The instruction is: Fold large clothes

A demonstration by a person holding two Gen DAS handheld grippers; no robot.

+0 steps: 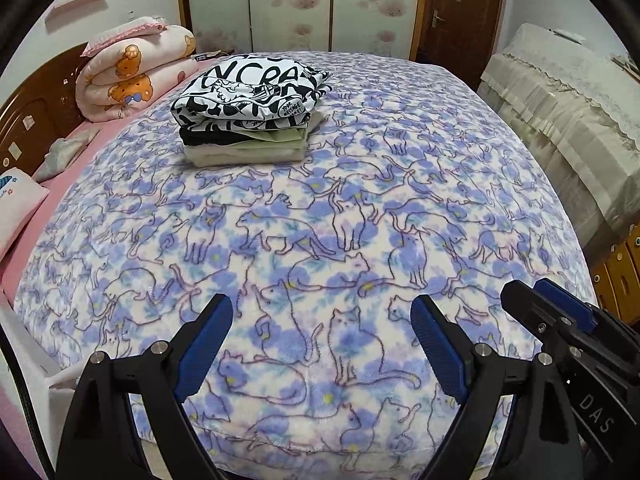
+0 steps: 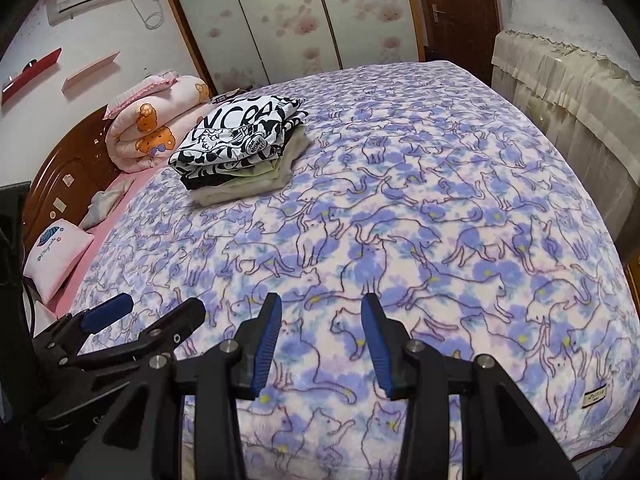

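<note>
Fleece in lilac and white, printed with cat outlines, covers the bed (image 1: 360,208) we look down on, and it fills most of both views. We see its near edge curving under both grippers at 6 o'clock, its far edge meeting the sliding wardrobe doors (image 1: 288,4) at 12 o'clock, and its right edge running close beside a lace-draped cabinet (image 1: 560,112) at 2 to 3 o'clock. At 9 to 10 o'clock a pink sheet strip borders the wooden headboard (image 1: 36,112), with a rolled bear-print quilt (image 1: 132,72) and a small pink pillow (image 2: 56,256) along it. Between the near edge and the far part of the bed we find a wide, flat stretch of blanket carrying nothing.

Our stack of folded clothes (image 1: 248,108) sits at about 11 o'clock in the left wrist view, well apart from the fingers, a black-and-white lettered garment (image 2: 240,132) on top of pale green and cream layers. In the right wrist view the stack lies at 11 o'clock too, near the quilt.

Our left gripper (image 1: 322,344) hangs over the near blanket with its fingers spread wide and holding nothing. Our right gripper (image 2: 320,344) hangs just beside it, fingers about half apart, only blanket showing between them.
</note>
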